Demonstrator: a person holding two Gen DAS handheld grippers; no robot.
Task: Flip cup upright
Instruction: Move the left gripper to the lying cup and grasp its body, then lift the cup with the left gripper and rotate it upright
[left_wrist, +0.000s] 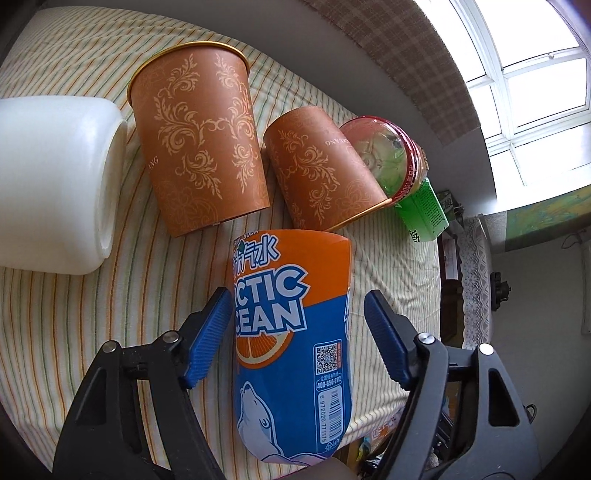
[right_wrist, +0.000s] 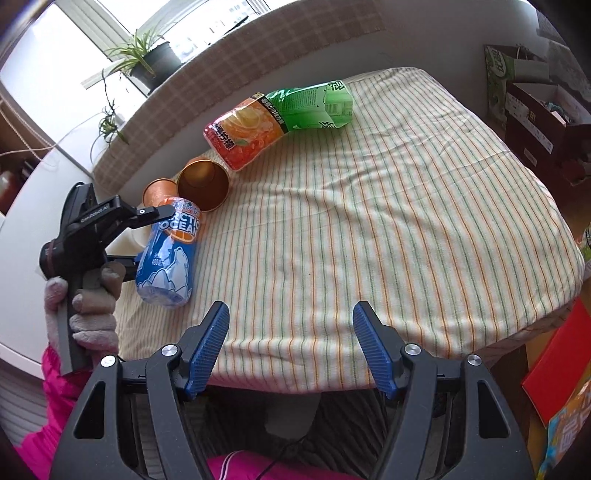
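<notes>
Left wrist view shows the left gripper (left_wrist: 297, 332) spread wide around the Arctic Ocean cup (left_wrist: 291, 332), a cut-off bottle lying on the striped tablecloth (left_wrist: 55, 332) near two orange paper cups (left_wrist: 199, 147). It looks light, thin and easily squashed, so a gentle mid-body hold seems best. Right wrist view alone shows the right gripper (right_wrist: 291, 343) spread, holding nothing, well apart from it.

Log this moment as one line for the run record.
left hand-held gripper: open, straddling Arctic Ocean cup | cup: lying on striped cloth, not upright | right hand-held gripper: open, idle
</notes>
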